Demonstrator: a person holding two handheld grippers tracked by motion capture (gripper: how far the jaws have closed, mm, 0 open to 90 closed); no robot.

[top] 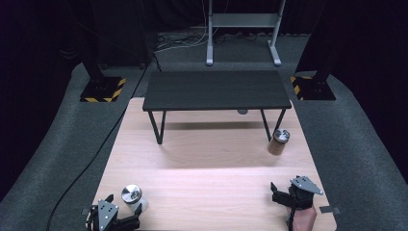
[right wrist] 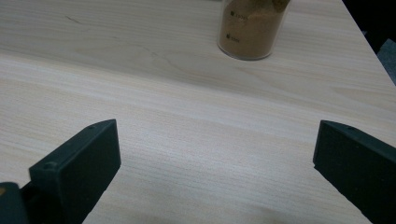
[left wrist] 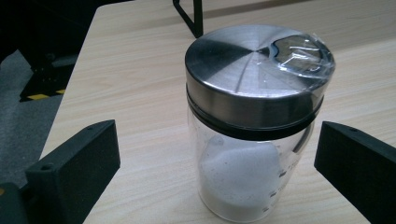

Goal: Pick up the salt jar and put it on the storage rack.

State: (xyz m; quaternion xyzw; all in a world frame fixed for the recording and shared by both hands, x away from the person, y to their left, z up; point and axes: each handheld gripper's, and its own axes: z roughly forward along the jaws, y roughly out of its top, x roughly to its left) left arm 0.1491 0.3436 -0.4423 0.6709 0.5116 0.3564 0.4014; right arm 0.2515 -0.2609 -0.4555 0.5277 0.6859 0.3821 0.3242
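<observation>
Two matte black, blocky two-jaw grippers — left gripper (top: 137, 214), right gripper (top: 279, 192) — each topped by a grey three-cornered plate with small dark screw holes; jaw tips carry round holes.

Bare wooden tabletop (top: 211, 187) lies open across the lower middle of the high view. The black bench (top: 216, 90) blocks the upper centre, with open room under it between its legs. The brown-filled jar (top: 278, 141) stands at centre right, the white-filled jar (top: 132, 198) at lower left.
</observation>
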